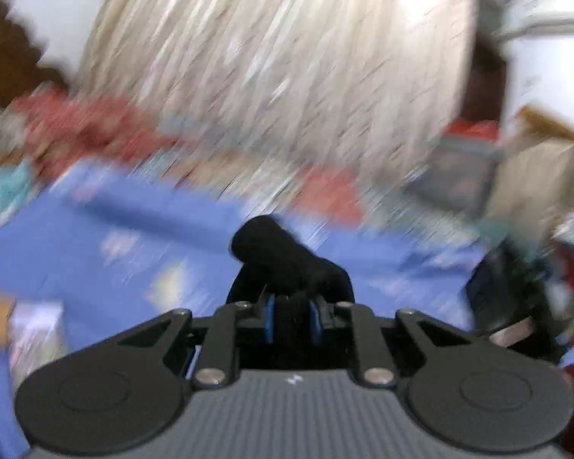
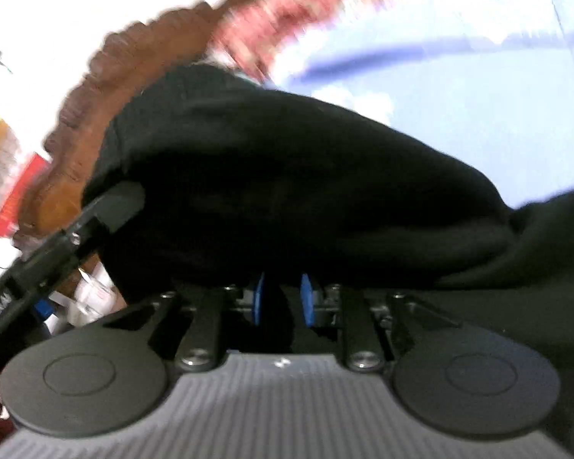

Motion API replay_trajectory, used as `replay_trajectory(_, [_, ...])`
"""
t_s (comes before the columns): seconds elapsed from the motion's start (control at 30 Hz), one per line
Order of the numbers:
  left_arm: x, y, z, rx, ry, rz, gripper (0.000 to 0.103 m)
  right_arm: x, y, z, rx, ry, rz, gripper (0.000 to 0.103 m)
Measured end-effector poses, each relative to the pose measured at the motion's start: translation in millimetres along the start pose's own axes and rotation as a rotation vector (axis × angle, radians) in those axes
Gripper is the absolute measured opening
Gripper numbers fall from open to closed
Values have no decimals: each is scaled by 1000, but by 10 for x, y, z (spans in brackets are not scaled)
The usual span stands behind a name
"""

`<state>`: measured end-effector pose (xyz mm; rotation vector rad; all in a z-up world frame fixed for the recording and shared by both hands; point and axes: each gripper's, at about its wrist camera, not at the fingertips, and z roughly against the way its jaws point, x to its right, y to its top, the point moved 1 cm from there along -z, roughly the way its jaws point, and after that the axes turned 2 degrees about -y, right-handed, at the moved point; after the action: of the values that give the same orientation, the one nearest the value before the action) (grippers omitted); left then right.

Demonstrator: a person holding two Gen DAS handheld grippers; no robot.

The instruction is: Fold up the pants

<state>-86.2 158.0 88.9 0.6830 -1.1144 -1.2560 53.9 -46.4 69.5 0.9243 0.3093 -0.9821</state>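
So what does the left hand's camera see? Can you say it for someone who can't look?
The left claw is shut on a bunch of black pants, held above a blue sheet. Everything behind is blurry: a big pale cloth hangs at the top, with something red below it.

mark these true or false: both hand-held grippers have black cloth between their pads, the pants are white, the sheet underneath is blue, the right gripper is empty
1. Both hand-held grippers hold black cloth: true. The left hand-held gripper and the right hand-held gripper each pinch the pants.
2. The pants are white: false, they are black.
3. The sheet underneath is blue: true.
4. The right hand-held gripper is empty: false, black cloth sits between its blue pads.
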Motion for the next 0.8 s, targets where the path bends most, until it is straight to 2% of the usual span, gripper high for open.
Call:
replay_trajectory(0.03, [-122,-139,-100,-80,51,29,17,60,-85,-219,-88,-50,2,25])
replay_trajectory(0.07, [-248,-304,-238,-196,113,73,17,99,-172,-398,-151,-95,14,25])
replay_trajectory(0.1, [-332,-397,-306,-266,149,107,19,114,-250,-466,-146,-111,30,24])
replay_trajectory(0.13, [-421,-473,-282,-295,158,145,23,96,-269,-448,-121,-99,41,27])
replay_trajectory(0.17, [-474,-474,-219,-282,147,169,25,81,-245,-425,-128,-84,51,30])
replay_trajectory(0.2, [-524,-436,-123,-255,133,192,31,75,-210,-397,-138,-63,57,36])
replay_trajectory(0.23, [-563,-378,-27,-222,130,206,44,86,-182,-308,-132,-43,57,38])
replay_trajectory(0.3, [-613,-190,105,-130,124,220,54,106,-135,-135,-93,-40,60,38])
replay_trajectory(0.37, [-691,14,106,-77,117,212,58,189,-171,128,-45,-45,41,39])
replay_trajectory(0.4, [-710,108,27,-74,124,200,62,258,-168,238,-22,-57,26,39])
replay_trajectory(0.43, [-732,194,-68,-82,129,181,72,302,-176,332,8,-89,14,39])
replay_trajectory(0.47, [-745,297,-280,-98,108,142,79,332,-141,394,35,-128,7,39])
replay_trajectory(0.5, [-741,337,-437,-109,76,103,90,410,-105,477,61,-173,-1,39])
replay_trajectory(0.53, [-725,347,-577,-123,60,70,94,498,-51,558,87,-230,-18,39])
replay_trajectory(0.57, [-715,353,-799,-162,51,36,94,588,10,646,108,-282,-34,39])
replay_trajectory(0.63, [-650,287,-1162,-257,11,-9,94,739,150,728,150,-393,-38,53])
replay_trajectory(0.67, [-582,223,-1361,-315,-14,-37,93,796,226,728,160,-448,-24,56])
replay_trajectory(0.7, [-503,160,-1489,-359,-24,-62,81,850,297,689,161,-505,-11,60])
replay_trajectory(0.73, [-415,91,-1582,-394,-34,-89,53,949,375,665,157,-556,-5,63])
replay_trajectory(0.77, [-290,5,-1645,-420,-35,-132,39,1035,447,614,146,-584,-6,66])
replay_trajectory(0.8, [-197,-70,-1608,-412,-3,-189,16,1112,515,529,126,-601,-8,73])
